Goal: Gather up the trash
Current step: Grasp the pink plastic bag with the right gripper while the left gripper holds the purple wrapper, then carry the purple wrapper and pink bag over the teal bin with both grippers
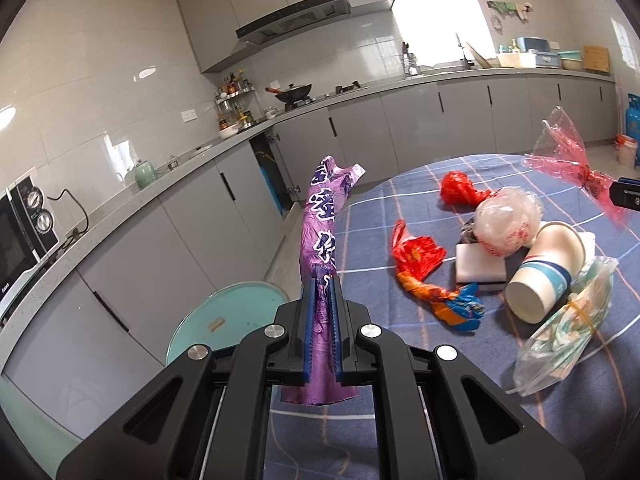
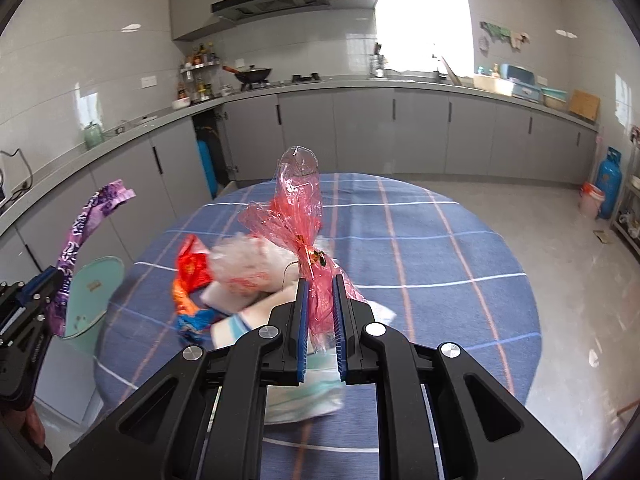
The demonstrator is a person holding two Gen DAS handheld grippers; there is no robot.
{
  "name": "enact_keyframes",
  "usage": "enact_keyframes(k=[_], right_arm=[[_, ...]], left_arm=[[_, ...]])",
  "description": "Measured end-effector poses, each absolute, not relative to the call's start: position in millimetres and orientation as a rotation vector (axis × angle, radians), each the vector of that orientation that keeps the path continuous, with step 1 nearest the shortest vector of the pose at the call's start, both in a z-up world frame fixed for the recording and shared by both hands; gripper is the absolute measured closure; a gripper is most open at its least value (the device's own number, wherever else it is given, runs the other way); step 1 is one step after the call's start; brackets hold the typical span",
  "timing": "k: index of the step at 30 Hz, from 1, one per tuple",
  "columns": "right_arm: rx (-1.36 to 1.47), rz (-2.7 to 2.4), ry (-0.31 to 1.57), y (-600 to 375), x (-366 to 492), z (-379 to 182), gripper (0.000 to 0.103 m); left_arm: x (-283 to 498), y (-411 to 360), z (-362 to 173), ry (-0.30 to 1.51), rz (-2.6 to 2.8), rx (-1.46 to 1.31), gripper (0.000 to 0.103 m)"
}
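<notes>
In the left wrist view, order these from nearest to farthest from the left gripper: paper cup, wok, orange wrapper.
1. Orange wrapper, on the tablecloth just right of the left gripper.
2. Paper cup, lying farther right.
3. Wok, on the stove across the room.

Two hand-held grippers show: the left hand-held gripper [image 1: 322, 300] and the right hand-held gripper [image 2: 320, 300].

One purple printed wrapper [image 1: 320, 216], pinched in the left one.

One red cellophane wrapper [image 2: 298, 216] tied with a gold twist, pinched in the right one.

Ahead of and to the right of the left hand-held gripper, on the one round table [image 1: 400, 360] under its blue checked cloth:
- two red crumpled plastic bags, the farther [image 1: 458, 189] and the nearer [image 1: 416, 254];
- one orange-and-blue wrapper [image 1: 448, 302];
- one clear crumpled bag [image 1: 506, 216];
- one white block [image 1: 478, 268];
- one stack of paper cups [image 1: 546, 270], the number in it unclear;
- one clear packet [image 1: 568, 332] with green-printed contents.

One teal stool [image 1: 224, 320] stands to the left of the left hand-held gripper.
</notes>
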State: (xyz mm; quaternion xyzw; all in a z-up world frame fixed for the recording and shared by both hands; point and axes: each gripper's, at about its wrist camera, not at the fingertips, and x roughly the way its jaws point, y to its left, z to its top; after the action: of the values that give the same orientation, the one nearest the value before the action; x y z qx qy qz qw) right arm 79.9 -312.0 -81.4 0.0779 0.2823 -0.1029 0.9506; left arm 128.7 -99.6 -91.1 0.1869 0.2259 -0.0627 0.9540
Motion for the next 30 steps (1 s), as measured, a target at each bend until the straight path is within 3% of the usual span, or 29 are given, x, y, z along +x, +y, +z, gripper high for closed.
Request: enact_keyframes(k=[30], right_arm=[[0.077, 0.034, 0.599, -204.9, 140.7, -86.8, 0.091]], left_arm=[[161.1, 7.4, -86.1, 0.523, 0.120, 0.296, 0.096]])
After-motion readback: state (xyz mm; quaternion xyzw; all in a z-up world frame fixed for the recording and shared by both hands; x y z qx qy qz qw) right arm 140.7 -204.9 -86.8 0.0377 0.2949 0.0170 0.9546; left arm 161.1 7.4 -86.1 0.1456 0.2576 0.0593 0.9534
